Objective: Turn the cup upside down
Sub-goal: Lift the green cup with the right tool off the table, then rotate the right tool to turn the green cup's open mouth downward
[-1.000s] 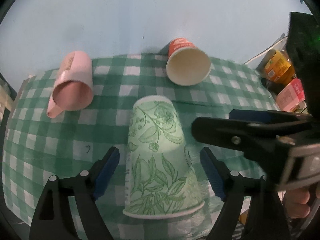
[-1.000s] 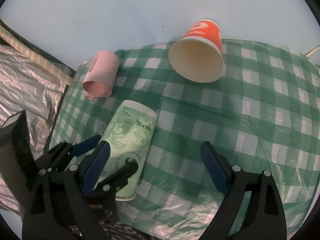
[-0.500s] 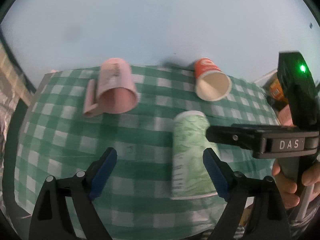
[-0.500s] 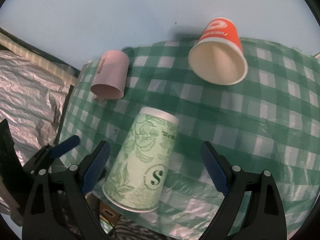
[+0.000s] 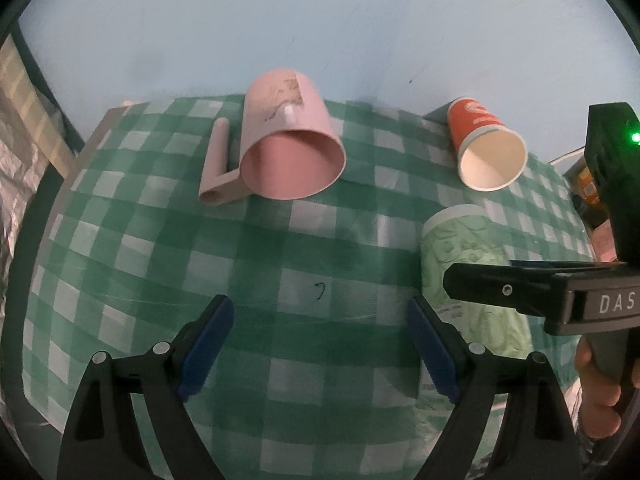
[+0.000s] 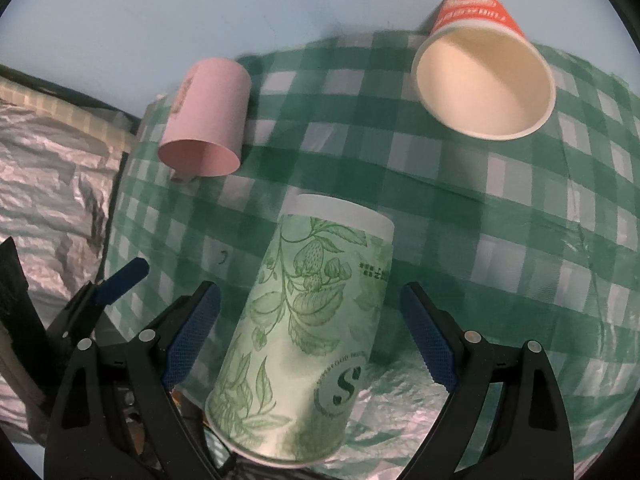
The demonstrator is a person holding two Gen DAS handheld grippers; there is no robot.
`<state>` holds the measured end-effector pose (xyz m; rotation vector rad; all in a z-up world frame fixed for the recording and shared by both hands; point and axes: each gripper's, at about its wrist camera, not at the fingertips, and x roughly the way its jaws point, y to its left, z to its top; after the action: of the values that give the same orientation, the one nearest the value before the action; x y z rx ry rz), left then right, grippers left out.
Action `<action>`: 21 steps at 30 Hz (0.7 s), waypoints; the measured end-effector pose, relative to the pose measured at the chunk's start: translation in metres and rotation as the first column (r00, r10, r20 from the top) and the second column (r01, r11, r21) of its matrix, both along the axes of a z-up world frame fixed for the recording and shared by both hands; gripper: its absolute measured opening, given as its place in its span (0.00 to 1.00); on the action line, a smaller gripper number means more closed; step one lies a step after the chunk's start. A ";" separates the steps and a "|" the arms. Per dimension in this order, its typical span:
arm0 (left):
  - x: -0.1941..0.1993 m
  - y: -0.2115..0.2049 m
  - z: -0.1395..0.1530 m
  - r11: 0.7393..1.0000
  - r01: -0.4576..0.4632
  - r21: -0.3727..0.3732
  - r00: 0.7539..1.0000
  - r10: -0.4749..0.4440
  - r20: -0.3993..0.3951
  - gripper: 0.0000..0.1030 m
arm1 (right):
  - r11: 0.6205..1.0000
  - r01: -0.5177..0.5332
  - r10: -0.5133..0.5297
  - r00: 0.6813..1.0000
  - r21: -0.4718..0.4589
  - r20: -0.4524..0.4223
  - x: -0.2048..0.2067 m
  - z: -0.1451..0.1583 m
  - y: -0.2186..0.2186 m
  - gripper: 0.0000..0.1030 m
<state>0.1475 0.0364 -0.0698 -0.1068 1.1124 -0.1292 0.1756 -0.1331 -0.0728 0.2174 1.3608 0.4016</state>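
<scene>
The green cup (image 6: pixel 304 332) stands upside down on the tabletop (image 6: pixel 520 240), rim down at the near edge, between the blue pads of your right tongs (image 6: pixel 312 340), which are released and not touching it. A second ago your left tongs (image 5: pixel 320 344) were around this cup; now they have swung away to the left of it and are released too, pointing toward the pink mug (image 5: pixel 288 148), which lies on its side behind the green cup. The orange cup (image 6: pixel 484 64) also lies on its side, behind and right. I judge this flip finished, with the mug probably next.
</scene>
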 end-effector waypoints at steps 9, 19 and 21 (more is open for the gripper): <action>0.003 0.004 -0.005 1.000 -0.011 0.016 1.000 0.011 0.009 0.86 | 1.000 0.009 -0.008 0.998 0.016 -0.067 0.013 -0.015 -0.003 0.87; 0.001 0.004 -0.005 1.000 -0.028 0.011 0.999 0.028 0.019 0.86 | 0.999 0.008 -0.007 0.999 0.047 -0.040 0.012 -0.010 -0.009 0.69; -0.002 0.003 -0.003 1.000 -0.025 0.008 0.999 0.025 0.029 0.86 | 0.999 0.003 -0.004 1.000 0.042 0.008 0.008 -0.002 -0.010 0.69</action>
<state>0.1451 0.0393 -0.0729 -0.1113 1.0824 -0.1039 0.1836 -0.1427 -0.0744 0.2529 1.3451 0.4281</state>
